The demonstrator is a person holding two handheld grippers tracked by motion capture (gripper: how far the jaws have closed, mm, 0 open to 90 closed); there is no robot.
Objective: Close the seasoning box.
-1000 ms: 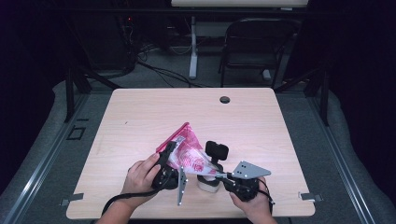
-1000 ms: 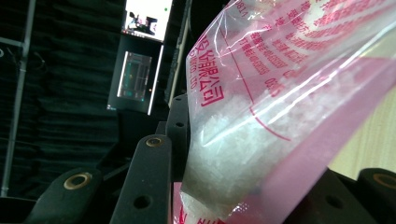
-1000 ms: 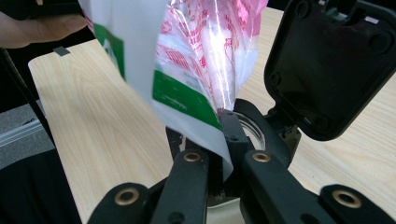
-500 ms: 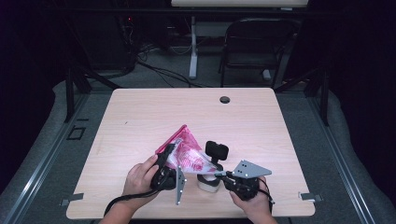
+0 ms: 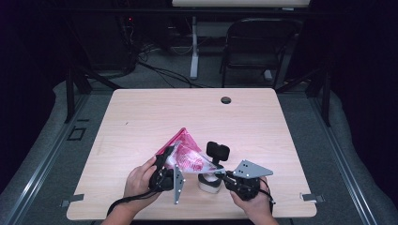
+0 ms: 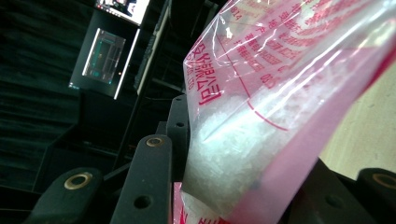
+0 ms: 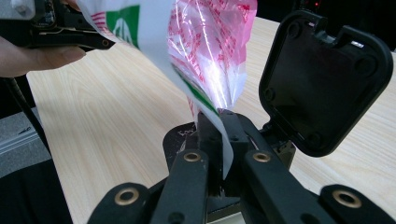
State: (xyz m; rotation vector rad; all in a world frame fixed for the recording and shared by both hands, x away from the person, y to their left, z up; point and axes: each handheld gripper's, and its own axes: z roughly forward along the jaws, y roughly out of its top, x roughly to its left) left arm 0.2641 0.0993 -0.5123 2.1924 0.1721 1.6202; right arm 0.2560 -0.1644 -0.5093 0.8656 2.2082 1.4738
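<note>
Closest to you, your right gripper [image 5: 224,174] sits near the front edge of the table [image 5: 141,117], and its jaws are clenched on a thin edge of the plastic bag [image 5: 187,157]. In the right gripper view the film runs down between the two black jaws and is pinched there [image 7: 219,140], with red and green print on it. Just beside that gripper stands a small black stand with a square head [image 5: 218,151] (its white base [image 5: 208,183] rests on the wood), and in the right gripper view the black head [image 7: 322,79] sits just to the right of the bag.

Your left gripper [image 5: 165,161] holds the other side of the same bag. In the left gripper view the bag [image 6: 280,93] lies between the jaws, clear with pink tint and red lettering, and something white and grainy shows inside it. The jaws are closed on that bulky part, so they stand some way apart.

The bag hangs stretched between your two grippers, raised over the front middle of the table, its pink corner pointing away from you.

Farther off, a round hole [image 5: 226,100] lies near the table's back edge, and a dark chair [image 5: 256,51] stands behind it.
</note>
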